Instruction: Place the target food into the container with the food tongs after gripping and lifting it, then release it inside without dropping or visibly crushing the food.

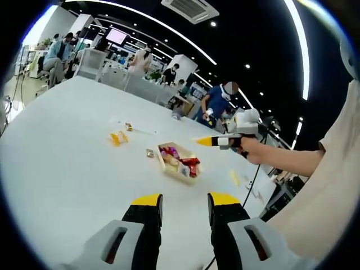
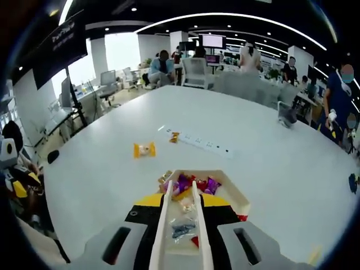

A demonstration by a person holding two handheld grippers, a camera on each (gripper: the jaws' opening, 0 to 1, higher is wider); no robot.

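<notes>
— Two grippers, one big white table (image 1: pixel 62 169). What is the left gripper (image 1: pixel 183 203) doing?

— In the left gripper view its yellow-tipped jaws rise from the bottom, spread apart with bare table between them, holding nothing. Ahead of them sits a shallow tray (image 1: pixel 179 160) with bright wrapped sweets in it, purple and red among them.

— And the right gripper?

— In that same view the right gripper (image 1: pixel 211 141) comes in from the right, held in a person's hand (image 1: pixel 256 149), its yellow tip pointing toward the tray and hanging above the table, apart from it. In the right gripper view, the right gripper (image 2: pixel 181 203) clamps a pair of pale food tongs (image 2: pixel 180 225) that run forward between its jaws. The two tong arms lie close and almost parallel, with a narrow gap; their tips reach the near edge of the tray (image 2: pixel 236 194).

— Are the tongs pinching a sweet?

— Hard to say. Wrapped sweets (image 2: pixel 194 184) lie just past the tips, but I cannot tell whether any is caught between them.

— Anything outside the tray?

— A yellow-wrapped sweet (image 2: pixel 144 149) lies alone on the table, well apart from the tray, with a smaller orange one (image 2: pixel 174 136) farther off beside a white power strip (image 2: pixel 197 142). The left gripper view shows the yellow sweet (image 1: pixel 118 137) to the tray's left, and a small wrapped piece (image 1: pixel 150 152) just beside the tray.
</notes>
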